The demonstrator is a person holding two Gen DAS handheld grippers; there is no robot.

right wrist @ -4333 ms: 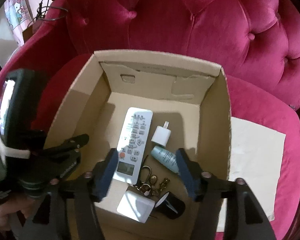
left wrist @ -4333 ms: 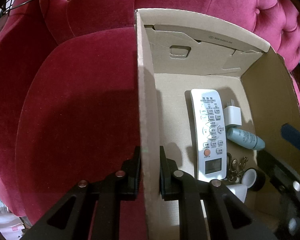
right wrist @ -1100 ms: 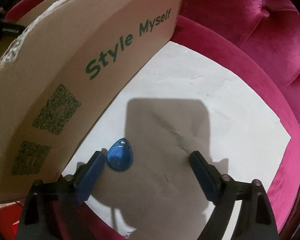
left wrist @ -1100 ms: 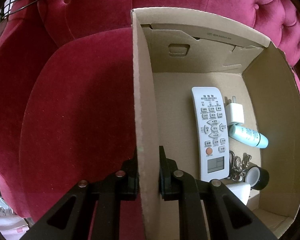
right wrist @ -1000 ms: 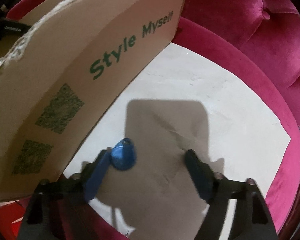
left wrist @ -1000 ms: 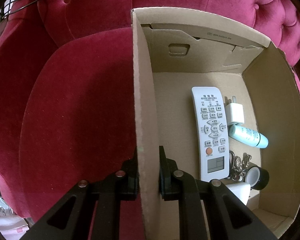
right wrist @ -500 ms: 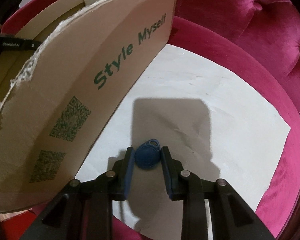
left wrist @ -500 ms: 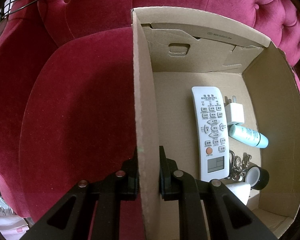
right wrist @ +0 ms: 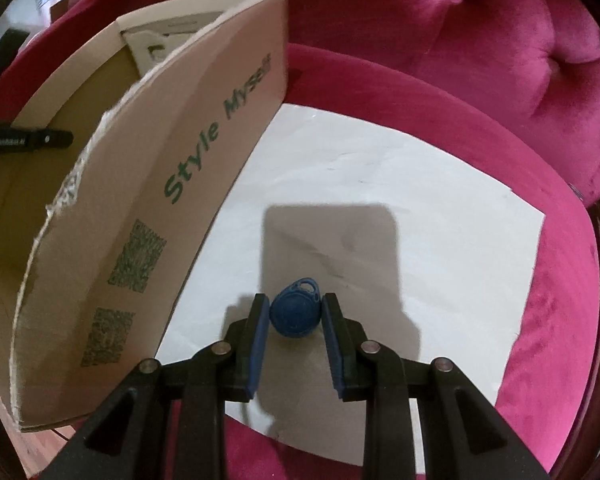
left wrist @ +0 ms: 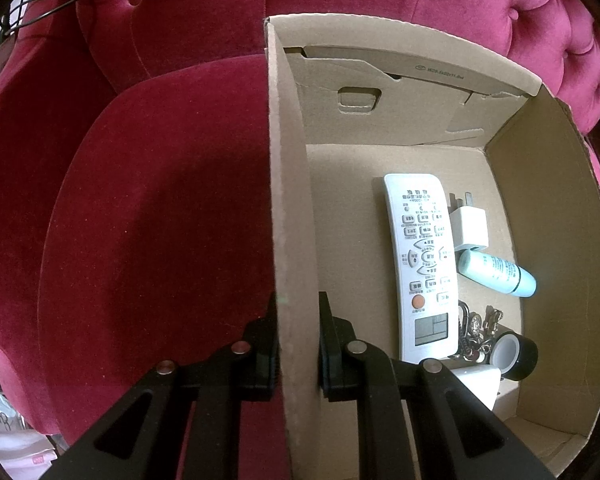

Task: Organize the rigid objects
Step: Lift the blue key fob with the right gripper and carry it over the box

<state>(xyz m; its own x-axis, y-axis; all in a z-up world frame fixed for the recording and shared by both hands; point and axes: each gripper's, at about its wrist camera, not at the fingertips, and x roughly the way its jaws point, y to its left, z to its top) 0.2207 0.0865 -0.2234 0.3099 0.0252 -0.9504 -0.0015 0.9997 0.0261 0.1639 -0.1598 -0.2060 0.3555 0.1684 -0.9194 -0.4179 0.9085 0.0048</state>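
Blue plastic is pinched in the right tool (right wrist: 294, 320): a small fob (right wrist: 296, 314) sits between the narrowed pads, above the white sheet (right wrist: 420, 240) on the red seat (right wrist: 540, 340). The left tool (left wrist: 298, 336) is clamped on the near wall of the box (left wrist: 290, 200), steadying it. Inside lie a remote (left wrist: 424, 264), charger (left wrist: 470, 228), tube (left wrist: 496, 272), keys (left wrist: 478, 328) and tape (left wrist: 514, 354). The step in hand looks like carrying the fob to the box; next it must clear the printed wall, then be let go over bare cardboard.
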